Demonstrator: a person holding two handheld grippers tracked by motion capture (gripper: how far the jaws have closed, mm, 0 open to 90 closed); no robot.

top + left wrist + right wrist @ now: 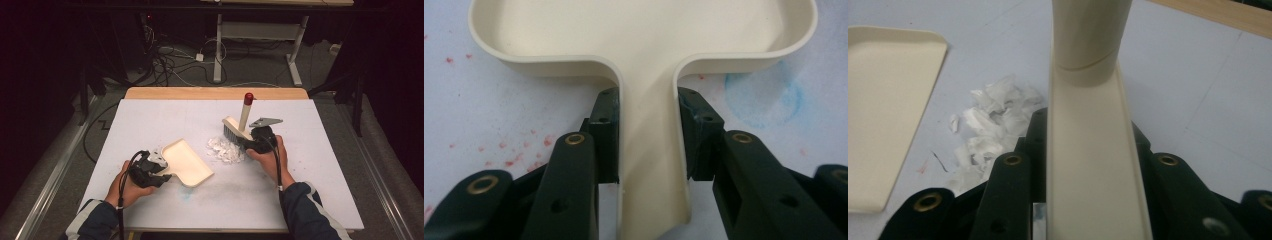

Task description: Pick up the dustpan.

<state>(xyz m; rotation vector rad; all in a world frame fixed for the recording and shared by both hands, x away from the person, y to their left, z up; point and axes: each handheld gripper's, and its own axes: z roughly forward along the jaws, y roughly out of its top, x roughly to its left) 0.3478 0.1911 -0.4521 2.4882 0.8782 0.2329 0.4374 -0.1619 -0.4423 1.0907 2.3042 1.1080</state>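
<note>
A cream dustpan (187,162) lies flat on the white table (150,120), and my left gripper (159,172) is shut on its handle. In the left gripper view both pads press the sides of the dustpan handle (651,150). A small cream brush (237,127) with grey bristles and a red-tipped handle stands just right of a pile of white paper scraps (225,149). My right gripper (252,142) is shut on the brush head, whose cream back (1088,150) runs up between the jaws in the right gripper view. The scraps (990,125) lie between the brush and the dustpan (888,110).
A wooden strip (215,93) runs along the table's far edge. Beyond it stand a desk frame (260,45) and loose cables (170,60) on the floor. Faint red and blue stains (759,97) mark the table surface near the dustpan.
</note>
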